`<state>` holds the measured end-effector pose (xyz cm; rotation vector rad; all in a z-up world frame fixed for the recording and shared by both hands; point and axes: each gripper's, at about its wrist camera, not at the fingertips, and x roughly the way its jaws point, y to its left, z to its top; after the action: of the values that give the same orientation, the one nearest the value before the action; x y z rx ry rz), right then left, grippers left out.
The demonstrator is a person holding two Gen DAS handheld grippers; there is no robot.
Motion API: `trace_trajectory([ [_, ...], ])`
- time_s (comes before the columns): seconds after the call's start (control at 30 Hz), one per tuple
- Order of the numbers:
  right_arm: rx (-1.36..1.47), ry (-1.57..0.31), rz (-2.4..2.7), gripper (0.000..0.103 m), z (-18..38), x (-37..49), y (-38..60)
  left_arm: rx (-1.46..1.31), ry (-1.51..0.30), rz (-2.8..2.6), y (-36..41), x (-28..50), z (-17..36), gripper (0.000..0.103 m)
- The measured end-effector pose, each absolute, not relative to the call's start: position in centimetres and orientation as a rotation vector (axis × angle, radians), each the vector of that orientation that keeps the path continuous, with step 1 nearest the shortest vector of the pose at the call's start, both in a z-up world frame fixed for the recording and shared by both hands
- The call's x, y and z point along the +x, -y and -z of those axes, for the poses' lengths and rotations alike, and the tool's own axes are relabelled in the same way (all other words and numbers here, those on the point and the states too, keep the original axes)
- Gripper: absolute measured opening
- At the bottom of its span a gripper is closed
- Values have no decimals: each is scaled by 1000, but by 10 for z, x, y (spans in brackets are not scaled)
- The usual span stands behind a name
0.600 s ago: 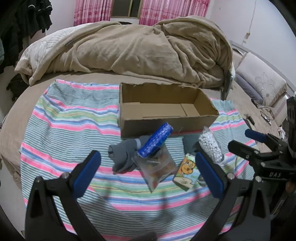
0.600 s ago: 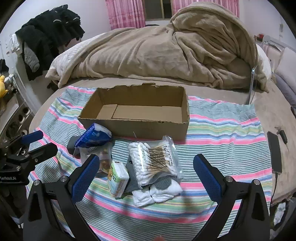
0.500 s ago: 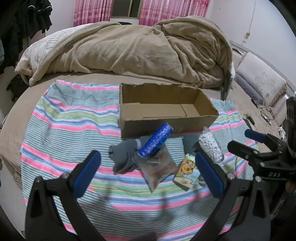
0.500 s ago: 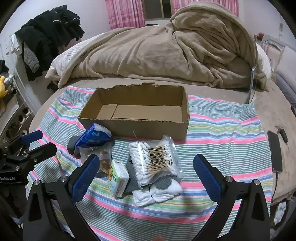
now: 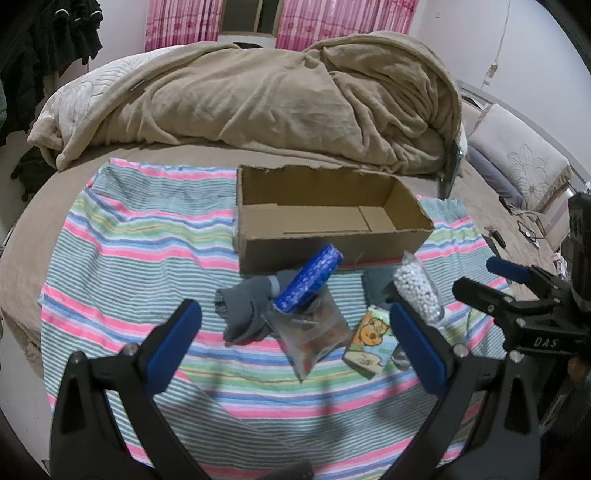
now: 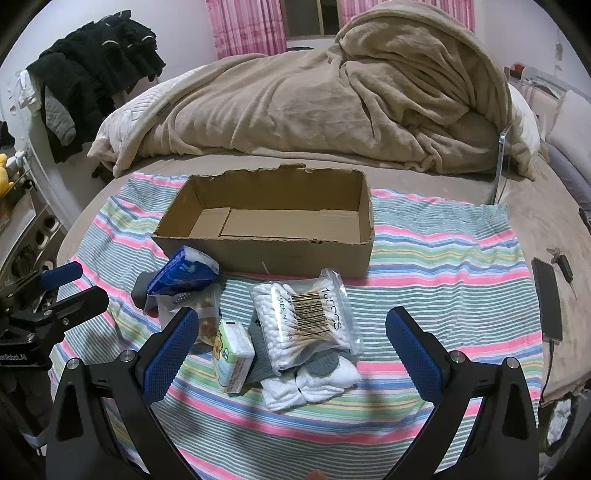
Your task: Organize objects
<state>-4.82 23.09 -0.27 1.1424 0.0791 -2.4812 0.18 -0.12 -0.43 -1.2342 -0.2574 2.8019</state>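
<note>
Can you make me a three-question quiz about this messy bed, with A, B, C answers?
1. Where is the swab bag?
A. in the box
B. on the socks
C. on the blanket

2. What colour is the curtain?
A. pink
B. yellow
C. black

3. What is in the box now?
A. socks
B. swabs
C. nothing

Answers: 1 B, the bag lies over the grey and white socks. 2 A, pink cloth hangs beside the window. 3 C, only bare cardboard shows inside; both grippers, left and right, have open jaws holding nothing.

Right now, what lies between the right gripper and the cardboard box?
In the right wrist view, the cotton swab bag on the white and grey socks lies between the open right gripper and the cardboard box.
</note>
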Motion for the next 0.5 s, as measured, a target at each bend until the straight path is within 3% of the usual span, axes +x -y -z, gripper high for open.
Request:
trace_trajectory([
  [0.5, 1144, -76, 2480, 103, 4, -48, -231, -1239, 255, -2794, -1, 1, 4, 102],
])
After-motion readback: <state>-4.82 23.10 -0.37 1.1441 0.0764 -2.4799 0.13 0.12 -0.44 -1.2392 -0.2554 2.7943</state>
